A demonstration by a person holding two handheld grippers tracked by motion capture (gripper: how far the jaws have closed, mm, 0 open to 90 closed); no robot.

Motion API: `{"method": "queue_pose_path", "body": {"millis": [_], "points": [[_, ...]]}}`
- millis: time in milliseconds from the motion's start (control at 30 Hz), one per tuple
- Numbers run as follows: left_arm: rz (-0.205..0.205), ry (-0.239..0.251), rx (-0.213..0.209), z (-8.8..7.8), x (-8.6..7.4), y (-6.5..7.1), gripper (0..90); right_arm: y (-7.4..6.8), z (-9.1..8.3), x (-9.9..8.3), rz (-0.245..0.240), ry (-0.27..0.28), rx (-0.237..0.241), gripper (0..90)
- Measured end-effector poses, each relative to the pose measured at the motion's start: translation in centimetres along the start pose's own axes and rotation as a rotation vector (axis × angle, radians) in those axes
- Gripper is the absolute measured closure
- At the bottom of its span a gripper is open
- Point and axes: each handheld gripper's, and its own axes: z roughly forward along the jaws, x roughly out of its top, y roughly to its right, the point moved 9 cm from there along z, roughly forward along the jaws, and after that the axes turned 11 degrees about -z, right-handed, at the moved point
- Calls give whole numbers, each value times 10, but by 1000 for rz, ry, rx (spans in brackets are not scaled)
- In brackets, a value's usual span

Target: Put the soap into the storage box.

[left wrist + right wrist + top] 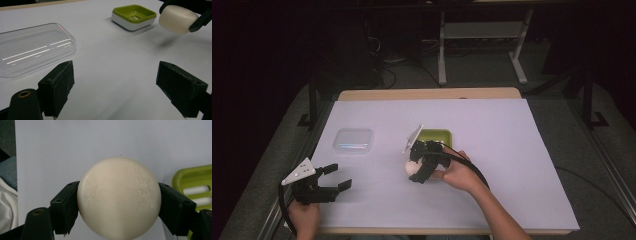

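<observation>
In the right gripper view, the green soap dish [192, 182] is cut off by the right edge, and the round soap [118, 197] runs past the bottom edge. In the left gripper view, the clear lid [32, 50] leaves at the left edge; the right tongs [197, 15] are cropped at the top-right corner. In the high view, the right tongs [422, 162] hide most of the soap [413, 169].

Left hand-held gripper [336, 177] jaws spread wide; right hand-held gripper [416, 162] clamped around load.

matt soap [118, 197] (glossy plastic lid [32, 48])
</observation>
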Motion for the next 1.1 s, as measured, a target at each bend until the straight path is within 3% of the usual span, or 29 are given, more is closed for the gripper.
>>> {"method": "queue_pose_path", "body": {"millis": [467,1100], "points": [[0,-2,0,0,0,0,145,15,-16,-5,30,12,-33,233],[-1,-2,-2,1,0,0,145,29,-29,-2,29,13,-60,233]]}}
